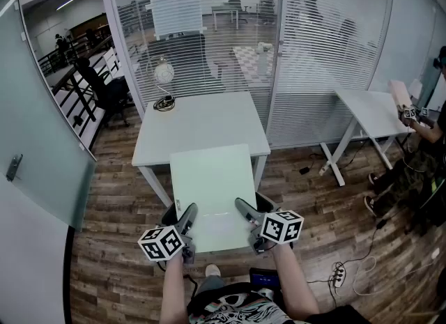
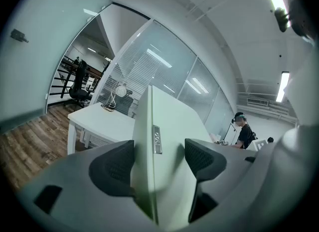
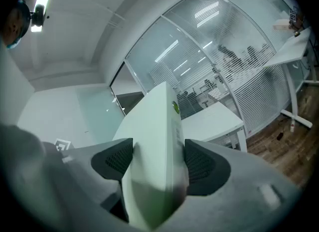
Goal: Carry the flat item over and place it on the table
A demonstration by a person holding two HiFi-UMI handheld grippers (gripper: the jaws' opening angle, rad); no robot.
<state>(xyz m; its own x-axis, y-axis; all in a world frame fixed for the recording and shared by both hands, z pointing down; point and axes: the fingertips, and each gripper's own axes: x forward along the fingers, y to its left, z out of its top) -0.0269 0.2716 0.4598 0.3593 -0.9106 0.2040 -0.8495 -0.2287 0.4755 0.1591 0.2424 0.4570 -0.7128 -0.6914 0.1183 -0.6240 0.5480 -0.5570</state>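
A flat pale green board (image 1: 212, 183) hangs level above the wood floor, its far edge over the near edge of the white table (image 1: 202, 124). My left gripper (image 1: 182, 212) is shut on the board's near left edge and my right gripper (image 1: 249, 207) on its near right edge. In the left gripper view the board (image 2: 149, 141) stands edge-on between the dark pads of the left gripper (image 2: 158, 158). The right gripper view shows the board (image 3: 157, 136) clamped in the right gripper (image 3: 158, 161) the same way. The white table (image 2: 99, 121) lies ahead.
A coiled cable and a round white fan (image 1: 164, 86) sit at the table's far left corner. Glass partitions with blinds stand behind it. A second white table (image 1: 369, 110) and a seated person (image 1: 425, 155) are at the right. A power strip (image 1: 338, 274) lies on the floor.
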